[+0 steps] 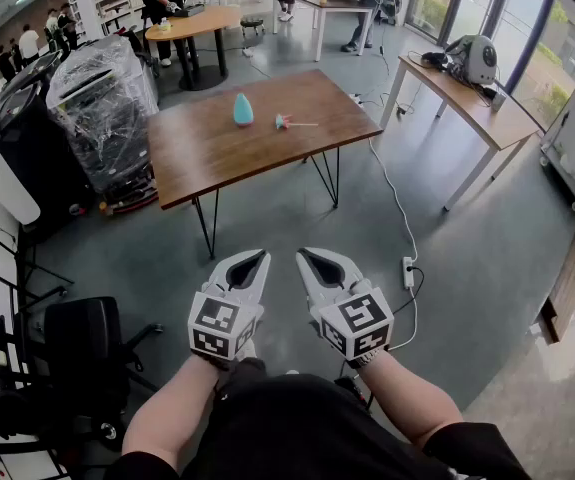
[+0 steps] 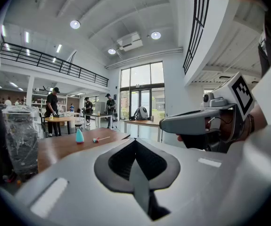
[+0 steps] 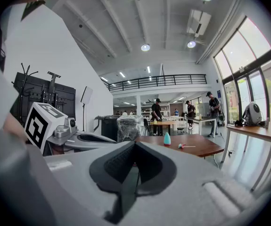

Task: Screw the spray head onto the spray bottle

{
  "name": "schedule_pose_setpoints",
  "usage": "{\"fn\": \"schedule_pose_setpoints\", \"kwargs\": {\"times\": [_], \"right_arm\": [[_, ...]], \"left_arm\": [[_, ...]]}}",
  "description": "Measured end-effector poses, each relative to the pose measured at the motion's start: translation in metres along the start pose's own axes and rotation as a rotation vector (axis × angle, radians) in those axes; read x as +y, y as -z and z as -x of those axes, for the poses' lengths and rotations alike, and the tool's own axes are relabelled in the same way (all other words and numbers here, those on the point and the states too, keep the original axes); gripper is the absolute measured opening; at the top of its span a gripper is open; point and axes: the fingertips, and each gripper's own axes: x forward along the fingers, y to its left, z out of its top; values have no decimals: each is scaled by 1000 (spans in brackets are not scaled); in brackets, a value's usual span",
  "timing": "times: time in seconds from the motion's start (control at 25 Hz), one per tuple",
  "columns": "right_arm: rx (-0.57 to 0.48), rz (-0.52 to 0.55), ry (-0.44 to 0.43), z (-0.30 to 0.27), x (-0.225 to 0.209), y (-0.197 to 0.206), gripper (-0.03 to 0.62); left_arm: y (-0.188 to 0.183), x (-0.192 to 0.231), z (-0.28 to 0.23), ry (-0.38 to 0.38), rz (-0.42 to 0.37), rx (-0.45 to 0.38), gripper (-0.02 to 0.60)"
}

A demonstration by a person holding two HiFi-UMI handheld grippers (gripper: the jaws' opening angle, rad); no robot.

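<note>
A teal spray bottle (image 1: 243,109) stands upright on the brown wooden table (image 1: 207,148), far ahead of me. Just to its right lies the spray head (image 1: 285,121) with its thin tube pointing right. The same bottle (image 2: 79,135) and spray head (image 2: 96,139) show small in the left gripper view, and the bottle (image 3: 167,139) and spray head (image 3: 182,146) in the right gripper view. My left gripper (image 1: 248,261) and right gripper (image 1: 314,259) hover side by side over the floor, well short of the table. Both are shut with nothing between the jaws.
A plastic-wrapped cart (image 1: 102,113) stands left of the table. A light wooden table (image 1: 472,103) with a white device is at the right. A power strip (image 1: 407,271) and cable lie on the floor. Several people stand at tables (image 1: 197,23) in the back. A black chair (image 1: 82,353) is at my left.
</note>
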Motion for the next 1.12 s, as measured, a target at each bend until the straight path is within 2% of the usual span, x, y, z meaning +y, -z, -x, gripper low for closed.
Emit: {"fn": "schedule_pose_setpoints", "kwargs": {"times": [0.4, 0.8, 1.12], "right_arm": [[23, 0, 34, -54, -17, -2, -8], [55, 7, 78, -146, -33, -17, -8], [66, 19, 108, -193, -40, -27, -8]], "left_arm": [[1, 51, -27, 24, 18, -1, 17], [-4, 140, -65, 73, 36, 13, 17], [-7, 186, -84, 101, 48, 21, 17]]}}
